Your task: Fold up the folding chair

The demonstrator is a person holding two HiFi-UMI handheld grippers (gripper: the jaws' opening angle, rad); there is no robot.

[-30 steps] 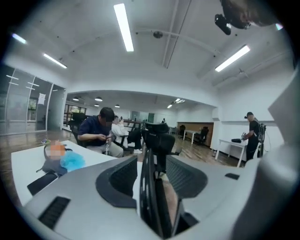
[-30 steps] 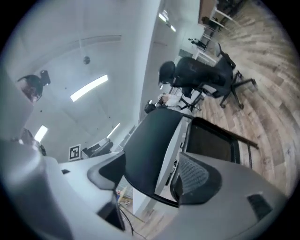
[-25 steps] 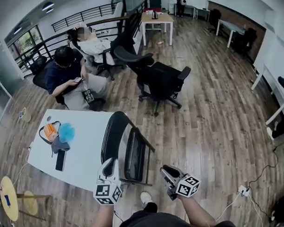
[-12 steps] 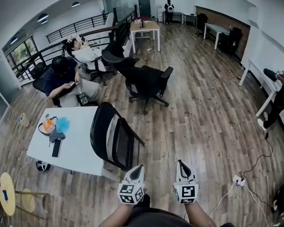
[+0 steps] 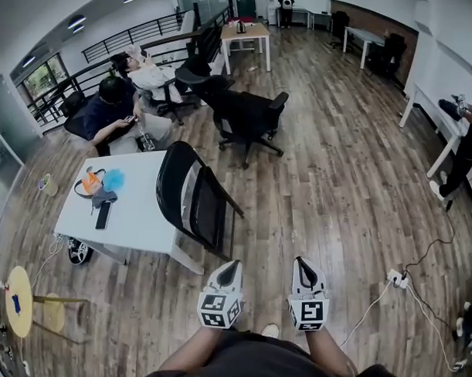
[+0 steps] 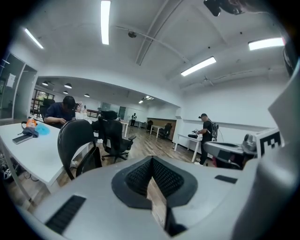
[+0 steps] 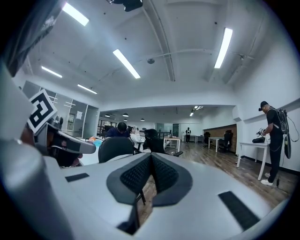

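Fingers [image 6: 133,177] of the left gripper [image 5: 230,267] are pressed together on nothing, and so are those of the right gripper [image 5: 301,263]. Both grippers hang side by side over the wood floor [image 5: 336,188]. Well apart from them, the black folding chair [image 5: 191,195] stands folded flat against the white table's [image 5: 140,218] right edge.

The head view looks steeply down, with the folding chair [image 5: 191,197] ahead and leftward. The left gripper view and right gripper view face level from low, both catching that chair well off.
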